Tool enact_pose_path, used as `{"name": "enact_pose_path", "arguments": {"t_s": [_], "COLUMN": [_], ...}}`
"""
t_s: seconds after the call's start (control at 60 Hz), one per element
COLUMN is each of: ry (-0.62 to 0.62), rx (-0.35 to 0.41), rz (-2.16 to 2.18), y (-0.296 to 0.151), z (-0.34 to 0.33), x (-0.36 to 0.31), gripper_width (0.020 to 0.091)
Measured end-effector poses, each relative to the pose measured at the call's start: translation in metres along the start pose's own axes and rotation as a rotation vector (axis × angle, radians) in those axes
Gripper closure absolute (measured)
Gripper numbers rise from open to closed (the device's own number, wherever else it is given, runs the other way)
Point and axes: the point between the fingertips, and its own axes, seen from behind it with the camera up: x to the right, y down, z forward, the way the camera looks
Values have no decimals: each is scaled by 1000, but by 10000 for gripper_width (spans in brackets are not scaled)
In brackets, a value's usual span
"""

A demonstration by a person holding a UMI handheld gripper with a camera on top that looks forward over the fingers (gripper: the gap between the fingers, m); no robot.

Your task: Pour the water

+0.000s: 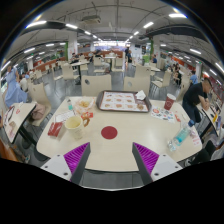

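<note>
At the frame's left, a cup [74,124] stands on the pale bench [115,148]; a tray [122,101] lies centre, a water bottle [178,137] right — the hand-held gripper [111,157] spread empty below. Behind, a ceiling-lit hall of tables.

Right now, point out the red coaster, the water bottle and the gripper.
red coaster [109,131]: gripper view, its centre.
water bottle [181,136]: gripper view, mid-body.
gripper [111,156]: gripper view, open gap midway between fingertips.

Room: large open hall | ceiling [110,12]: rows of strip lights | furniture: pale table [112,145], further tables [95,80] beyond
</note>
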Motion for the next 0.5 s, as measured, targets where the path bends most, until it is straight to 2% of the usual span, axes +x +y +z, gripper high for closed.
{"name": "enact_pose_path", "arguments": {"t_s": [0.217,0.5], "ry": [16,88], "rx": [13,29], "rz": [35,100], "y": [8,65], "z": [12,33], "x": [54,189], "gripper_width": [254,253]}}
